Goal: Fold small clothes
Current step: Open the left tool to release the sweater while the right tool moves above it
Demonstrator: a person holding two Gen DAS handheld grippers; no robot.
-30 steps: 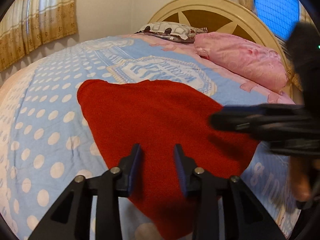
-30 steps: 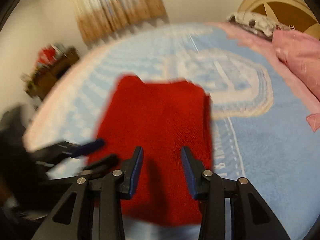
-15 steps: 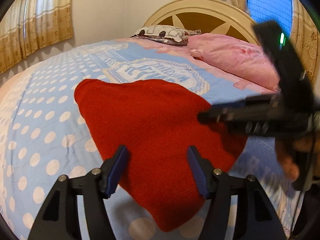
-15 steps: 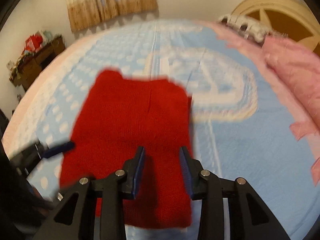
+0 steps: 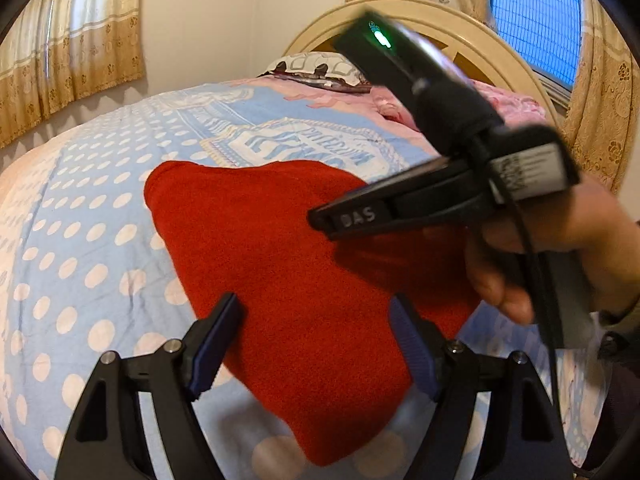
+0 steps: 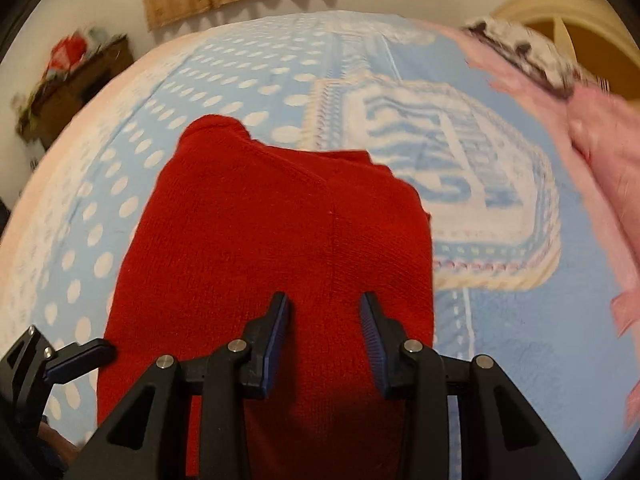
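Observation:
A red knitted garment [image 5: 280, 260] lies folded flat on the blue dotted bed cover [image 5: 80, 240]. My left gripper [image 5: 316, 304] hovers over its near corner. Its jaws are opening, set wide apart, with cloth below them but nothing pinched. My right gripper [image 6: 324, 300] hangs over the garment [image 6: 280, 240] near its right-hand edge, jaws partly apart and gripping nothing. In the left wrist view the right gripper [image 5: 320, 220] reaches in from the right above the cloth, held by a hand [image 5: 540, 248]. A finger of the left gripper [image 6: 80, 354] shows at the lower left of the right wrist view.
A pink blanket [image 6: 600, 160] and a patterned pillow [image 5: 316, 66] lie at the head of the bed, by the cream headboard [image 5: 460, 32]. A cluttered cabinet [image 6: 68, 80] stands beyond the bed's far side. Curtains hang on the walls.
The left jaws have spread much wider over the near corner. The right gripper has swung in over the garment, further into the left wrist view. The garment has not moved.

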